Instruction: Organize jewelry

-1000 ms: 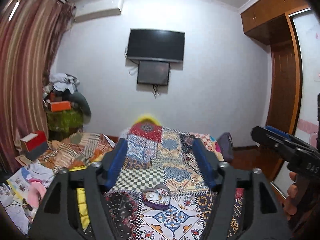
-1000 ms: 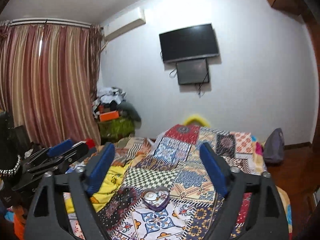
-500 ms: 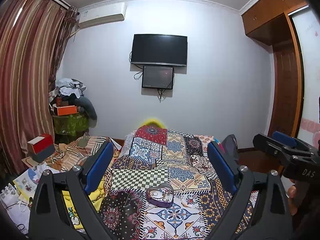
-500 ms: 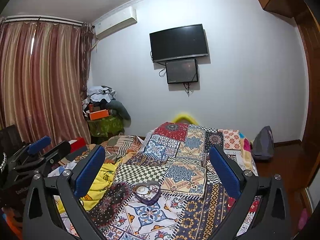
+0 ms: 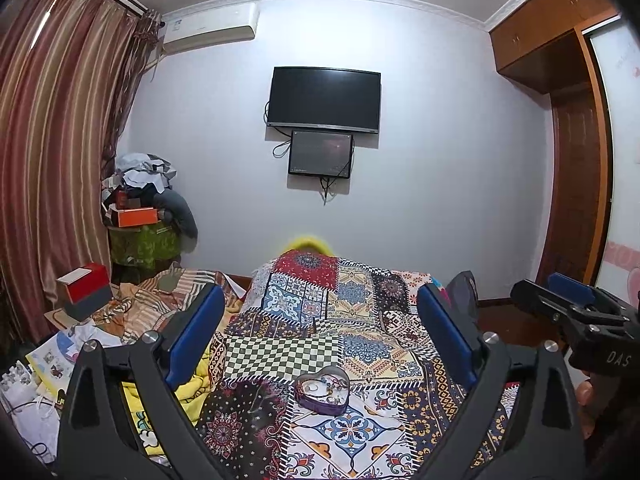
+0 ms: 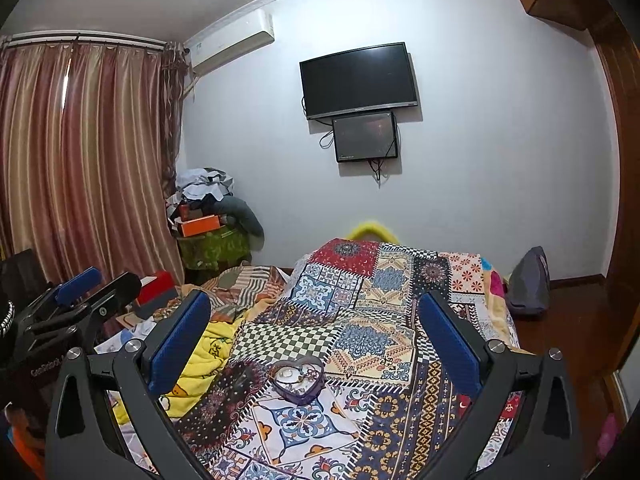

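Note:
A purple heart-shaped jewelry box (image 5: 322, 393) sits open on the patchwork bedspread (image 5: 352, 320), with several small pieces inside. It also shows in the right wrist view (image 6: 297, 378). My left gripper (image 5: 320, 320) is open and empty, held above and behind the box. My right gripper (image 6: 316, 316) is open and empty too, at a similar height. Each gripper shows in the other's view: the right gripper at the right edge (image 5: 568, 308), the left gripper at the left edge (image 6: 80, 304).
A yellow blanket (image 6: 208, 356) and striped cloth lie left of the bed. A red box (image 5: 84, 284) and piles of clothes stand by the curtain. A TV (image 5: 324, 100) hangs on the far wall. A wooden wardrobe (image 5: 568, 160) stands at right.
Both grippers have opened wider and pulled back and up from the bed. The heart box now looks smaller and lower between the fingers.

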`<state>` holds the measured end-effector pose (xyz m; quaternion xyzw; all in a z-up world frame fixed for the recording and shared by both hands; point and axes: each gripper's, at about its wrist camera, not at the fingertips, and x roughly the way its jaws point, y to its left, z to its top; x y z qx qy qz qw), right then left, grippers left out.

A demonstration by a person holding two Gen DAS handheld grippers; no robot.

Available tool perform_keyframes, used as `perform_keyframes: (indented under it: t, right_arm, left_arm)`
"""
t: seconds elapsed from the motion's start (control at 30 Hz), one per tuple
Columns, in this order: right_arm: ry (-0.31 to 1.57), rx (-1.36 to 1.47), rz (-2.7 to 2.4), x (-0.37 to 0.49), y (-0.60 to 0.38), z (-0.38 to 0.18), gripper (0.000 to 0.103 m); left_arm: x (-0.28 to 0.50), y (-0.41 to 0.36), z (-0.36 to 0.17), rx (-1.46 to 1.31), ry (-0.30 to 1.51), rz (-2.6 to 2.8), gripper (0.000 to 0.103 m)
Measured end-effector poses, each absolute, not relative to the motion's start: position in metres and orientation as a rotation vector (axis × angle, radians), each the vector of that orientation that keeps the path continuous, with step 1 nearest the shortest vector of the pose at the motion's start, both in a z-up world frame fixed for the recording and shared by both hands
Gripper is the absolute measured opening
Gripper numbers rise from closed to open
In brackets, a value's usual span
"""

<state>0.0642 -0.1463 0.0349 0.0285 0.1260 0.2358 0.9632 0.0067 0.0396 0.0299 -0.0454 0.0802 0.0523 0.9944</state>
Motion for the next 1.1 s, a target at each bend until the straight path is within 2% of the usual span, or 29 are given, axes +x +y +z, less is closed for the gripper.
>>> perform_keyframes:
  t: [1.1]
  right_arm:
    - [0.261, 0.036, 0.480, 0.0612, -0.1415, 0.0391, 0.103]
  left_arm:
    - [0.0156, 0.0393, 0.0239, -0.073, 0.199, 0.069, 0.097]
